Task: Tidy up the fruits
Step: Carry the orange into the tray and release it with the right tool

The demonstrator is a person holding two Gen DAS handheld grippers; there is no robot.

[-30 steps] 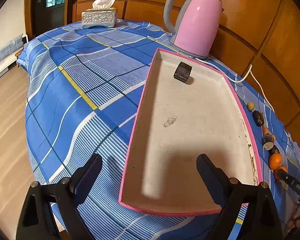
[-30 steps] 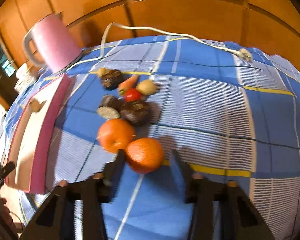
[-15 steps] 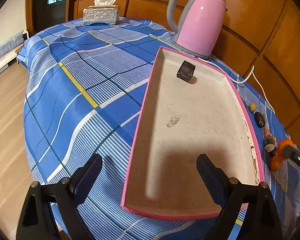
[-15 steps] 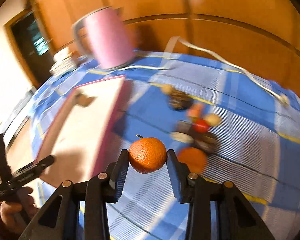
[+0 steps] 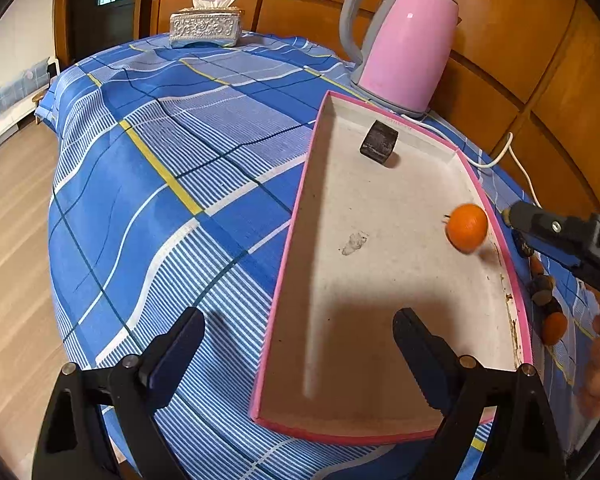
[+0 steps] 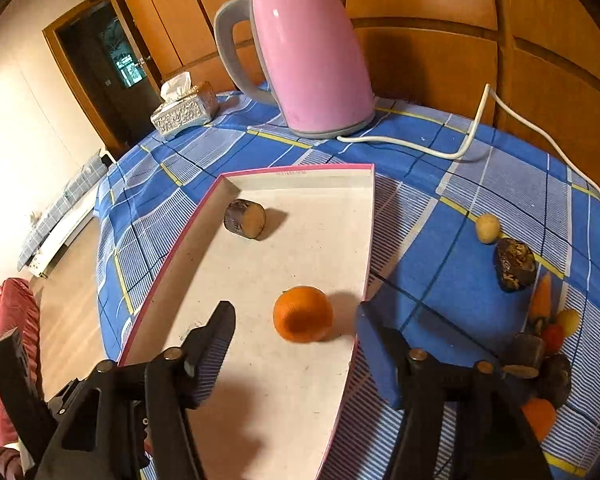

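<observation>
An orange [image 6: 302, 314] is in the pink-rimmed white tray [image 6: 260, 380], blurred and just free of my right gripper [image 6: 296, 336], which is open above the tray's right side. In the left wrist view the orange [image 5: 466, 227] is near the tray's right rim [image 5: 512, 272]. A dark cut root piece [image 6: 245, 218] lies at the tray's far end. My left gripper [image 5: 298, 344] is open and empty over the tray's near left edge. More fruits [image 6: 540, 360], among them a second orange [image 6: 540, 416], lie on the cloth to the right.
A pink kettle [image 6: 308, 60] stands behind the tray with its white cord [image 6: 472, 136] trailing right. A tissue box [image 6: 182, 110] sits at the table's far left. The blue checked cloth [image 5: 160, 184] covers the table, whose edge drops to wood floor on the left.
My right gripper carried the orange from the pile over the tray and opened. The orange has dropped out of the jaws into the tray. The left gripper has stayed open.
</observation>
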